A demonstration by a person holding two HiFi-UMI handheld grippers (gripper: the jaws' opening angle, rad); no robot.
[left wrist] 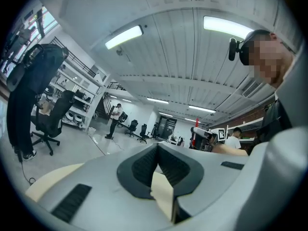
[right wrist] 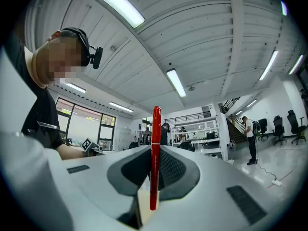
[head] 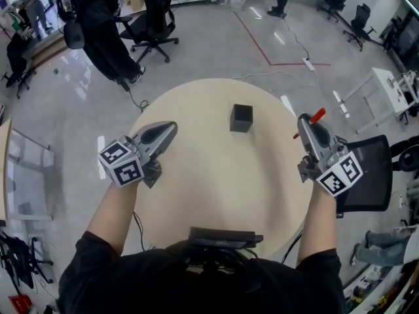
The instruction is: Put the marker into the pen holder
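Observation:
The black square pen holder (head: pixel 241 118) stands on the far half of the round beige table (head: pixel 216 195). At the table's right edge, to the right of the holder, my right gripper (head: pixel 306 124) is shut on a red marker (head: pixel 315 117). In the right gripper view the marker (right wrist: pixel 155 158) stands upright between the pads, with its top above the jaws. My left gripper (head: pixel 169 131) hovers over the table's left side, to the left of the holder and a little nearer to me. Its jaws meet in the left gripper view (left wrist: pixel 158 150) with nothing between them.
A black office chair (head: pixel 365 174) stands close to the table's right edge. Another office chair (head: pixel 156 19) and a hanging dark coat (head: pixel 105 31) are beyond the table at the back left. A white table (head: pixel 389 87) is at the far right.

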